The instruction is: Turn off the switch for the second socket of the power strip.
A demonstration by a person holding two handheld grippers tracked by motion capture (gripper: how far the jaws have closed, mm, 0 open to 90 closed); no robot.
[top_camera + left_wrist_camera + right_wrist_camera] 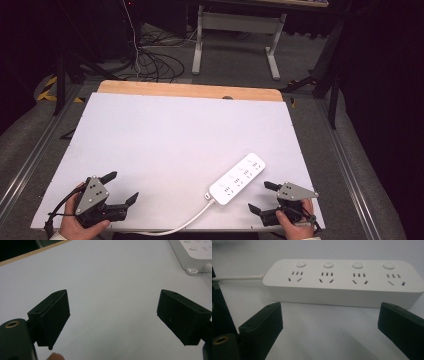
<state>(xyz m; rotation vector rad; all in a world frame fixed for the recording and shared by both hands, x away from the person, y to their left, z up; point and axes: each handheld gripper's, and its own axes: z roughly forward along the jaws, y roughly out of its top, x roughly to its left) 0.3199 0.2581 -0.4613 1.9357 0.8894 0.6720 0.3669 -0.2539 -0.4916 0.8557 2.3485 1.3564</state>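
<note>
A white power strip (238, 178) with several sockets and round buttons lies at an angle on the white table top (170, 145), front right of centre. Its white cable (187, 220) runs off the front edge. My right gripper (263, 196) stands open just to the right of the strip, jaws pointing at its long side; in the right gripper view the power strip (342, 281) lies just beyond the open jaws. My left gripper (121, 187) rests open at the front left, nothing between its jaws; a corner of the power strip (192, 252) shows at the upper right of its view.
A wooden table edge (190, 90) shows along the far side of the white top. Beyond it on the floor are tangled cables (155, 60) and the white frame of another table (235, 35). Metal rails (30, 160) run along both sides.
</note>
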